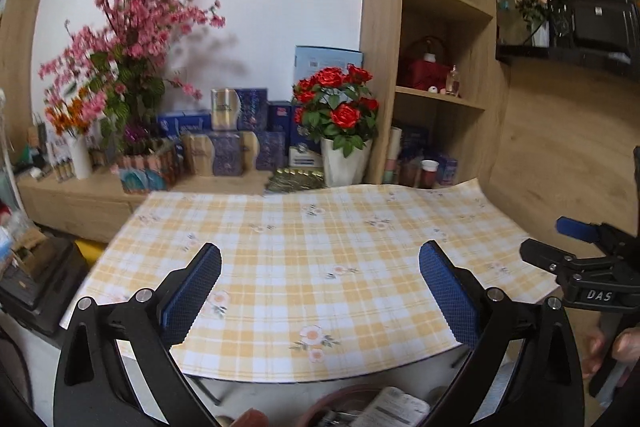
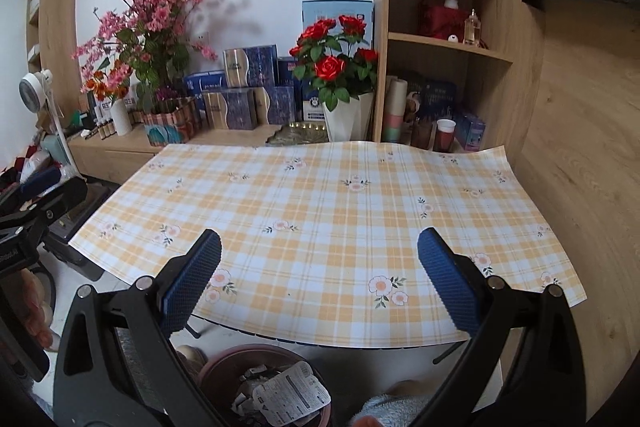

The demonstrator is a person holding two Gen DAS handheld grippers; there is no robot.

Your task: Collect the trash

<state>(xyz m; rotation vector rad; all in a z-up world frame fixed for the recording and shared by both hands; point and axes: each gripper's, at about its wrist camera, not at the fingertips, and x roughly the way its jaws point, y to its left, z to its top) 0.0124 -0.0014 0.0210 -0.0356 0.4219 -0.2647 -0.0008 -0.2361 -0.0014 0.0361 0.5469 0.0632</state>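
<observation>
Right under my grippers sits a brownish bin (image 2: 256, 379) with crumpled packaging (image 2: 290, 401) inside; the right wrist view shows it far better than the left. Both my left gripper (image 1: 320, 291) and right gripper (image 2: 319, 283) are spread wide, nothing between the pads. Beyond them is the checked tablecloth (image 2: 320, 211), bare on top. Behind it I see a pot of red roses (image 2: 340, 67), blue boxes (image 2: 256, 83), and wooden shelves (image 2: 448, 43).
</observation>
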